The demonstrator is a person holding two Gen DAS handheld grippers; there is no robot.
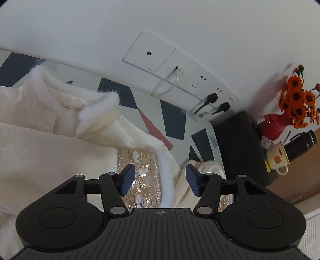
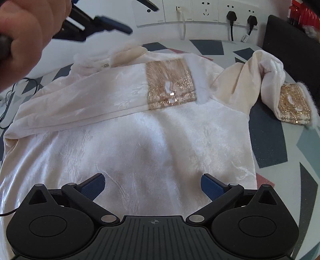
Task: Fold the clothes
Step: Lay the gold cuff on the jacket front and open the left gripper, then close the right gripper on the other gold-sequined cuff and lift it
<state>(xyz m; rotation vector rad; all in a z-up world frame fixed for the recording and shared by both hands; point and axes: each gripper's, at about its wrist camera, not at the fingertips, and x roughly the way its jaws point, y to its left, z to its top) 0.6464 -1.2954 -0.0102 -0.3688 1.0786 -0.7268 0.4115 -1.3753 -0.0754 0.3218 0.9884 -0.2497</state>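
Note:
A cream-white velvet top (image 2: 128,140) lies spread on the patterned table (image 2: 268,140), fur collar (image 1: 96,100) toward the wall. One sleeve is folded across the chest, and its gold sequined cuff (image 2: 170,86) with white fur trim lies near the middle. The other sleeve (image 2: 266,76) is bunched at the right with its cuff (image 2: 294,106) on the table. My left gripper (image 1: 160,180) hovers open above the folded cuff (image 1: 140,174) with nothing between its pads. A hand holds the left gripper (image 2: 138,19) at the top left of the right wrist view. My right gripper (image 2: 153,188) stands open over the top's lower body.
Wall sockets (image 2: 208,10) with two black plugs (image 2: 232,16) and a white cable run behind the table. A black box (image 1: 240,144), a red vase of orange flowers (image 1: 276,126), a mug (image 1: 278,158) and a black flask (image 1: 302,144) stand at the far right. Thin cables (image 2: 8,104) lie at the left edge.

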